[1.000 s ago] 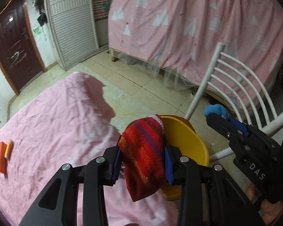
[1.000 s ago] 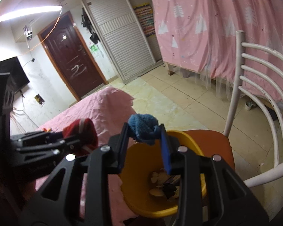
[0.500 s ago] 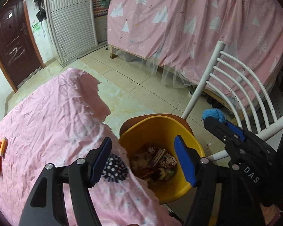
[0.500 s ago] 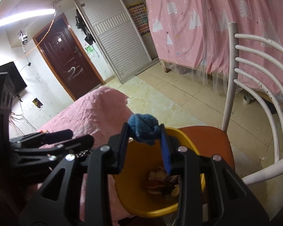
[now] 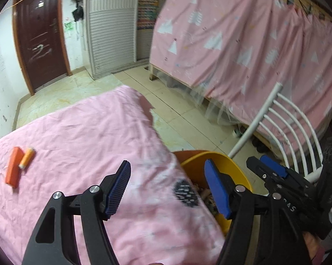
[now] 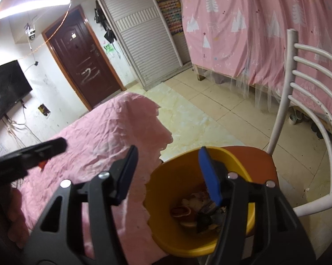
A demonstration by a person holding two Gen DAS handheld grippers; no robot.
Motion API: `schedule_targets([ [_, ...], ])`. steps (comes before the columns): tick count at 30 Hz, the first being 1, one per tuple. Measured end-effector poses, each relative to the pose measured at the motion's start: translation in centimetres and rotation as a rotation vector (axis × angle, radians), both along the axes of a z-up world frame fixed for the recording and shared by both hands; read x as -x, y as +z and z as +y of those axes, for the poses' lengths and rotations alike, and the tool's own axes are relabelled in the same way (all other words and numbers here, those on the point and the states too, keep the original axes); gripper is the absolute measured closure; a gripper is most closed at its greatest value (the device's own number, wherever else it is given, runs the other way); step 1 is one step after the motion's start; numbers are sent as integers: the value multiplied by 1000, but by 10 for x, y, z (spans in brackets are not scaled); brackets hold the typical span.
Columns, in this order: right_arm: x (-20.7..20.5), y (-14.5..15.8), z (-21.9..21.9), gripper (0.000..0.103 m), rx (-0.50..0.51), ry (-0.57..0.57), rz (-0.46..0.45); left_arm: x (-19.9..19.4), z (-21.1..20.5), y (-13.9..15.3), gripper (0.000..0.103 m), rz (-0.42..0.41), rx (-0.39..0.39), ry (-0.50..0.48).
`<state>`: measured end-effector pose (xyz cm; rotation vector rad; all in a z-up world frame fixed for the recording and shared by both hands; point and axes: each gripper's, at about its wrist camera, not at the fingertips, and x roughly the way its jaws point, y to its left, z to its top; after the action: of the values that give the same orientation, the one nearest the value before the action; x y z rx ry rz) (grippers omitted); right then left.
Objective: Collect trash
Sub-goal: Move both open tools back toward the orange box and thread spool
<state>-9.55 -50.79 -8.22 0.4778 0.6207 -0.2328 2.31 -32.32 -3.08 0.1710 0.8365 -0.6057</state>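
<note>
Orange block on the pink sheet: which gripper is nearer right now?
Left. The left gripper hangs open over the sheet, right of the orange block; the right gripper, also open, sits over the yellow bin.

We found the bin [image 6: 188, 238] standing on the seat of the chair [image 6: 283, 110], just beside the table's cloth [image 5: 88, 132], with scraps of trash [image 6: 196, 209] in its bottom. On the cloth, well to the left of the bin, a block [image 5: 13, 170] and a small tube [image 5: 27, 154] lay side by side, touching. Behind the chair stood the curtained bed [image 5: 243, 44]. Beyond the table's far end we saw the door [image 6: 82, 66], with the shutter cabinet [image 6: 148, 39] to its right. A screen [image 6: 6, 92] hung on the wall left of the door.
</note>
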Motion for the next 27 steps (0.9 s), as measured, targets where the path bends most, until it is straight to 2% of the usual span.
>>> schedule_targets([
  [3, -14, 7, 15, 42, 15, 24, 2, -7, 25, 9, 38, -32, 19, 46],
  [12, -57, 30, 70, 42, 88, 127, 1, -41, 94, 17, 37, -65, 18, 176],
  [15, -75, 33, 89, 38, 103, 163, 12, -52, 116, 15, 37, -86, -11, 243],
  [20, -109, 35, 120, 38, 119, 236, 26, -66, 150, 10, 37, -123, -74, 348],
  [27, -152, 40, 173, 37, 150, 349, 33, -88, 194, -2, 37, -105, -120, 429],
])
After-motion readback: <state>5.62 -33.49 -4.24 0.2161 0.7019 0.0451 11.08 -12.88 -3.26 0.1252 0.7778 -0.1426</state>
